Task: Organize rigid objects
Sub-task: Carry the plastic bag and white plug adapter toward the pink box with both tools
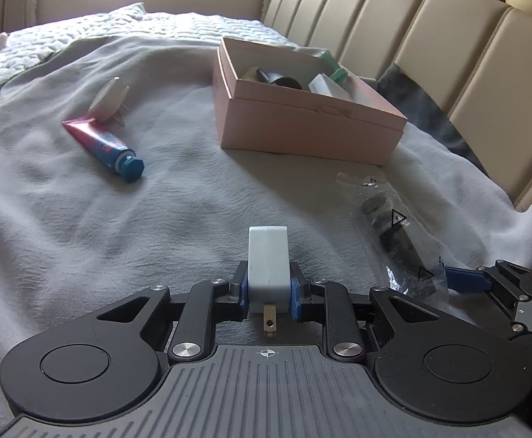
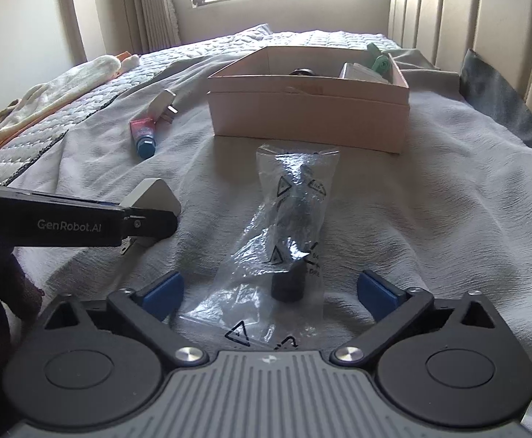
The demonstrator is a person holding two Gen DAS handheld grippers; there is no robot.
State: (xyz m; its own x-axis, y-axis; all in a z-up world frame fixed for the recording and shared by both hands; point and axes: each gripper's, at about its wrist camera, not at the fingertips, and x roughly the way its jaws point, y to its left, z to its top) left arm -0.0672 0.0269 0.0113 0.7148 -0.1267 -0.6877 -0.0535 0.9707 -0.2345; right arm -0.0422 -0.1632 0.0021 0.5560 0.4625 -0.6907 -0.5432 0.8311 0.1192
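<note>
— White plug adapter point(image 1: 268, 266), one prong showing, clamped in the left gripper point(image 1: 268, 292) over the blanket point(image 1: 178, 219).
— Right gripper point(image 2: 269, 294)?
— Spread wide around one plastic bag point(image 2: 287, 226). One pink box point(image 1: 302, 124), one tube point(image 1: 101, 144).

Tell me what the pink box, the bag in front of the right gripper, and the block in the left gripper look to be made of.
Pink box: likely matte cardboard, with thin walls and a scuffed spot on the front.
Bag: thin clear plastic film, crinkled and glinting, printed with triangle marks, dark parts inside.
Block, clamped by the left gripper: probably smooth white hard plastic with a brass-coloured metal prong, apparently a charger plug.
</note>
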